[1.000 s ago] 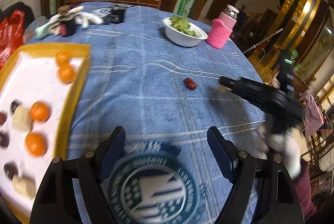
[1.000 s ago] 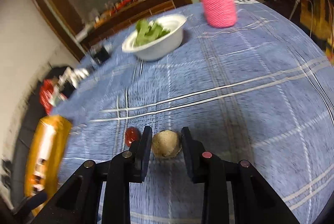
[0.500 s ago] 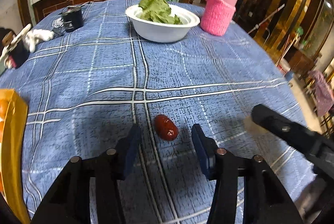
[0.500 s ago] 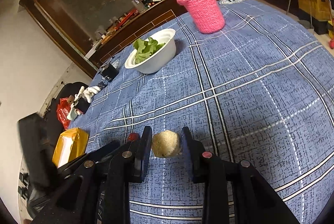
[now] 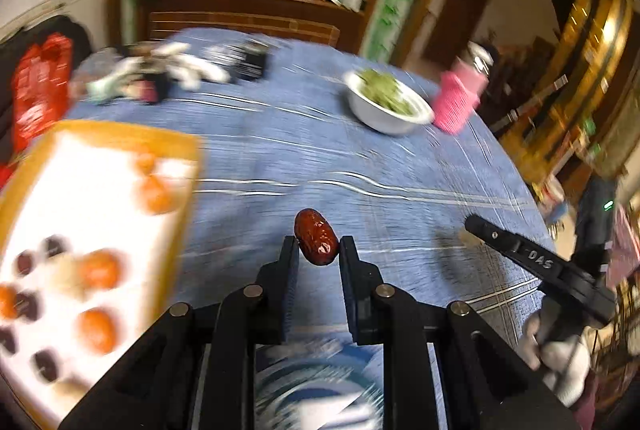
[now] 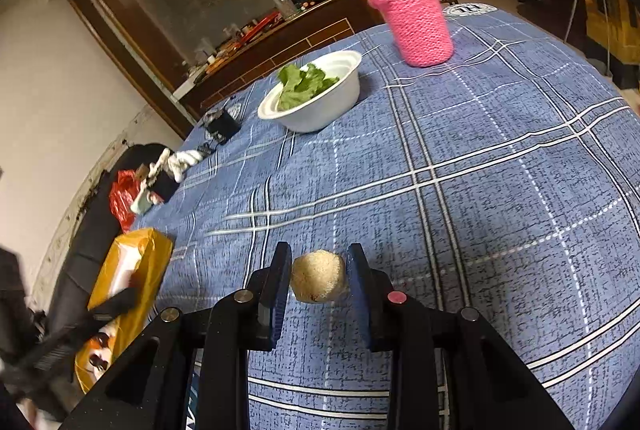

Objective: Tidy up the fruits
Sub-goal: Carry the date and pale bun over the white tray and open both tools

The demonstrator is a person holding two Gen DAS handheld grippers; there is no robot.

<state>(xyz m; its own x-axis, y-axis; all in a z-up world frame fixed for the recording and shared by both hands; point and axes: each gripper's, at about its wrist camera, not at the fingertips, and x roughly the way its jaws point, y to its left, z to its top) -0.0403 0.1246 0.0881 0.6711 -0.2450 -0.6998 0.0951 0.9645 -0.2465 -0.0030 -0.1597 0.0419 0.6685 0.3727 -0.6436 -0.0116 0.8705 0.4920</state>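
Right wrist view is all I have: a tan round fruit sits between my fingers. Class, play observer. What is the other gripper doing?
Observer: The left gripper is shut on a red date.
Operator: Where would that date go?
Observer: Probably the yellow-rimmed tray to its left; it holds oranges and dark fruits.
Operator: Can you see my gripper from there?
Observer: Yes, the right gripper shows at the right, with the tan round fruit only a blur at its tip.
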